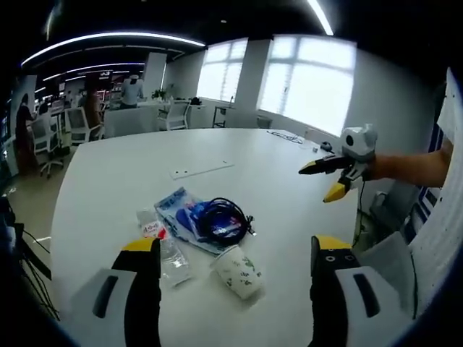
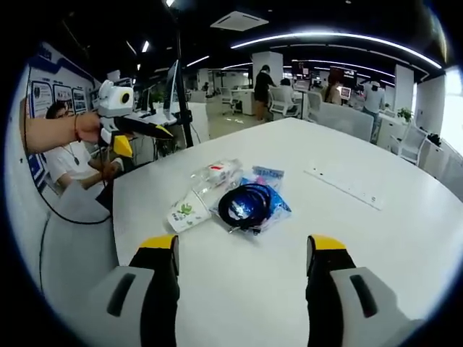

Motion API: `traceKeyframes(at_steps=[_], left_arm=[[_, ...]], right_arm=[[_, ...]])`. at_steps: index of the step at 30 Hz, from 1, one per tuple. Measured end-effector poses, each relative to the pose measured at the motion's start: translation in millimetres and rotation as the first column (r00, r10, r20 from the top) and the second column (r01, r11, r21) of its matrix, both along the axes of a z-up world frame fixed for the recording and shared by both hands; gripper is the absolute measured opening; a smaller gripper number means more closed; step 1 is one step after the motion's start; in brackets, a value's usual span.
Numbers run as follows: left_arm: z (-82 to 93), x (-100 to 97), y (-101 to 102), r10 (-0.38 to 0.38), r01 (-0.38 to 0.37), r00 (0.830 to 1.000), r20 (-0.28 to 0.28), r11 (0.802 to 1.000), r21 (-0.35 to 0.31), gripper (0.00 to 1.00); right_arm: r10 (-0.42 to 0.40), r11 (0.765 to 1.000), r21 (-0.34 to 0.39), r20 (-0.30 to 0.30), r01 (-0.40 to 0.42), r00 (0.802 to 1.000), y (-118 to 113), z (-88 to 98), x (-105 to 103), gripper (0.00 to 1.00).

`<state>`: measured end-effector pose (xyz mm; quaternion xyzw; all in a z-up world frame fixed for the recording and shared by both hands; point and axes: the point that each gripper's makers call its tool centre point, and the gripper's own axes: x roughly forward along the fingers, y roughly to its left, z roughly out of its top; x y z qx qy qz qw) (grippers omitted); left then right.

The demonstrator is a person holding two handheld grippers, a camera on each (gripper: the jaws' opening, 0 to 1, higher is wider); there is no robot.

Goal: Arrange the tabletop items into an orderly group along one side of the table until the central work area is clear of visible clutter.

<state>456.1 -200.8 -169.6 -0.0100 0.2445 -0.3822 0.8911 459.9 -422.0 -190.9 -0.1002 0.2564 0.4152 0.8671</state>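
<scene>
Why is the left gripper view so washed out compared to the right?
In the left gripper view the windows blow out white behind the table; in the right gripper view ceiling strip lights light the coiled cable evenly. Fisheye bends both.

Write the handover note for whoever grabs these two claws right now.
Left claw: open, empty, held above the table in front of the clutter.
Right claw: open, empty, facing the same pile from the opposite side.
Things: paper cup lying on its side, clear plastic bottle lying down, coiled black cable on a blue packet, all bunched mid-table. A flat white strip lies apart, further in.
Done: nothing moved to an edge yet.
Left: shift every item to one side, lined up.
</scene>
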Motion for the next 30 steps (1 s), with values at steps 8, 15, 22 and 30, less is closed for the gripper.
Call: traceKeyframes(at_steps=[8,15,22,30], left_arm=[[0.3,11.3,-9.0,-0.011,0.011,1.000,0.005,1.000,-0.008,0.86],[-0.5,21.3,-14.8,-0.018,0.018,1.000,0.008,1.000,-0.011,0.85],[-5.3,29.7,-17.4,-0.025,0.025,1.000,0.005,1.000,-0.001,0.84],[-11.3,42.6,-21.3,-0.025,0.025,1.000,-0.003,1.000,-0.005,0.80]], right_arm=[[0.007,1.000,0.002,0.006,-0.007,1.000,6.6,0.7,11.7,0.69],[0.018,1.000,0.004,0.008,-0.018,1.000,12.6,0.0,21.7,0.68],[0.036,0.999,0.001,0.007,-0.036,0.999,20.1,-3.0,30.9,0.67],[0.046,0.999,0.001,0.007,-0.046,0.999,28.8,-6.4,45.0,0.63]])
